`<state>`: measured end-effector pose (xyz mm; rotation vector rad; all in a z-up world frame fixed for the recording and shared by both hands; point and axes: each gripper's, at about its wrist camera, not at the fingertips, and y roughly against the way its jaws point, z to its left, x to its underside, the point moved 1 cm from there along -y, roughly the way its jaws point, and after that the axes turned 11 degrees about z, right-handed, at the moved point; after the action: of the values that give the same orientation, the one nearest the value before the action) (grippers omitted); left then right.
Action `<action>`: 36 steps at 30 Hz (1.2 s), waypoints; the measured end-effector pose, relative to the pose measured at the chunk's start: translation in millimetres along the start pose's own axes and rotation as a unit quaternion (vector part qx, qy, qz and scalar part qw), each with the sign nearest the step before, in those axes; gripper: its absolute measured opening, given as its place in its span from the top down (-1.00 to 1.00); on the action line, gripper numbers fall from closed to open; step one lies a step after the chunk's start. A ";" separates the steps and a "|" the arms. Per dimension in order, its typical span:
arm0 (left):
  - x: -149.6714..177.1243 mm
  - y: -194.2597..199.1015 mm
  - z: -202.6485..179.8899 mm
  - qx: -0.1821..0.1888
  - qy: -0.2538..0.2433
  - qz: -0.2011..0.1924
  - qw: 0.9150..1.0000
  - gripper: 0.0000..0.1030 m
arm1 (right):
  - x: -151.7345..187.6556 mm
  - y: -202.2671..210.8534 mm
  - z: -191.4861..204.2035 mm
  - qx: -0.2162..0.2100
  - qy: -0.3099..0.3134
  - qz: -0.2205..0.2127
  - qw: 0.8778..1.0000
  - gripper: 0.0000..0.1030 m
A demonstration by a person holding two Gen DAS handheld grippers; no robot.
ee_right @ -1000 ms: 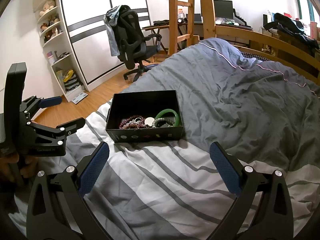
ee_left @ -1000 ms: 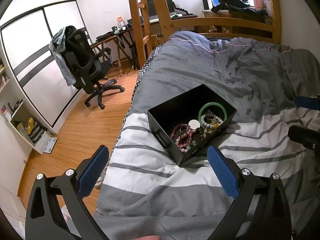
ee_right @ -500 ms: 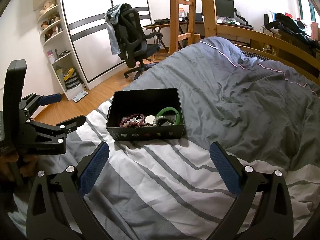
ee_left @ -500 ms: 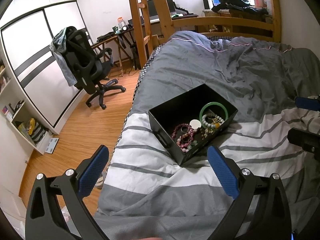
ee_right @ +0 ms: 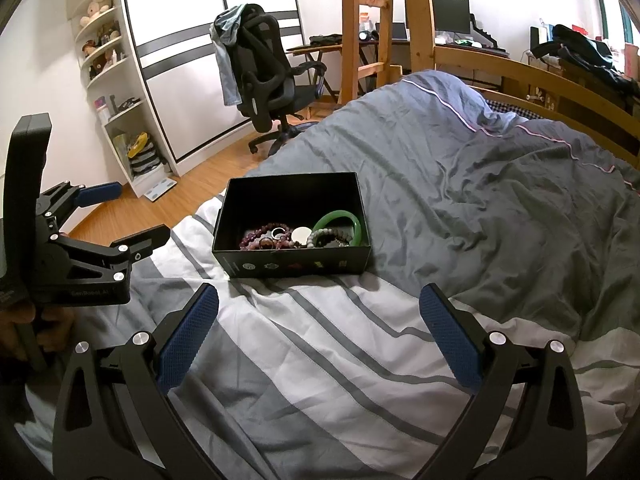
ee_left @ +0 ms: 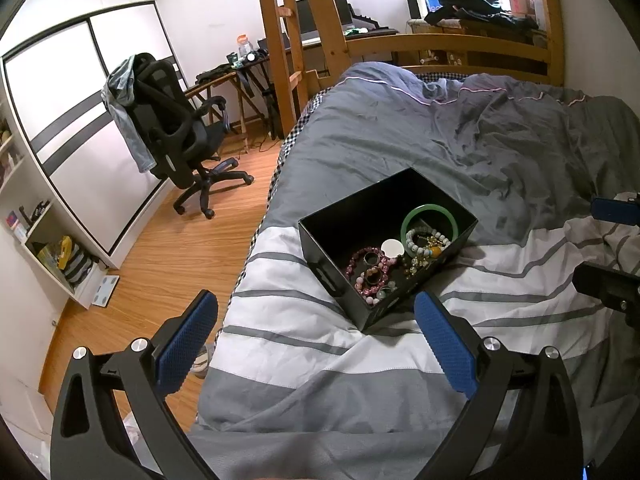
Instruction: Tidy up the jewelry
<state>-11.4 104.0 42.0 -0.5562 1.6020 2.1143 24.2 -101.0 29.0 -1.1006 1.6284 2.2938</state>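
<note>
A black open box [ee_left: 328, 248] [ee_right: 294, 265] sits on the striped duvet. Inside lie a green bangle [ee_left: 429, 213] [ee_right: 340, 218], a pink bead bracelet [ee_left: 366, 270] [ee_right: 260, 236], a pale bead bracelet [ee_left: 424, 242], a white round disc [ee_left: 392, 247] [ee_right: 301, 235] and rings. My left gripper [ee_left: 316, 336] is open and empty, just in front of the box; it also shows in the right wrist view [ee_right: 120, 216]. My right gripper [ee_right: 319, 332] is open and empty, a little short of the box; its fingers [ee_left: 612, 210] show at the left wrist view's right edge.
The bed has a grey and white striped duvet [ee_right: 320, 360] with a wooden frame [ee_left: 440, 44] behind. The bed's left edge drops to a wooden floor [ee_left: 160, 248]. An office chair [ee_left: 176, 140], a wardrobe [ee_left: 72, 112] and shelves [ee_right: 116, 120] stand at left.
Both views have crept slightly closer to the box. Both grippers stay open and empty.
</note>
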 end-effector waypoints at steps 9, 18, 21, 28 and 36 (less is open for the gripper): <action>0.0 0.1 -0.6 0.000 0.000 0.000 1.000 -0.89 | 6.8 -3.0 1.5 -0.002 -0.003 0.001 1.000 -0.93; -0.2 0.0 -1.8 -0.001 -0.002 0.000 1.000 -0.89 | 8.2 -3.4 2.2 -0.001 -0.002 0.002 1.000 -0.93; 0.7 0.4 -2.9 -0.003 -0.007 -0.002 1.000 -0.89 | 6.8 -3.3 2.2 -0.001 -0.003 0.002 1.000 -0.93; 1.7 -0.2 -4.2 -0.003 -0.010 -0.003 1.000 -0.89 | 7.3 -4.3 2.3 -0.001 -0.003 0.003 1.000 -0.93; -0.3 -0.4 1.9 0.003 -0.002 -0.003 1.000 -0.89 | 12.2 -8.5 3.2 0.000 -0.002 0.010 1.000 -0.93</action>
<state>-11.0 105.9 42.3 -0.5531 1.6021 2.1049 17.9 -98.4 15.4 -1.0849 1.6467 2.3060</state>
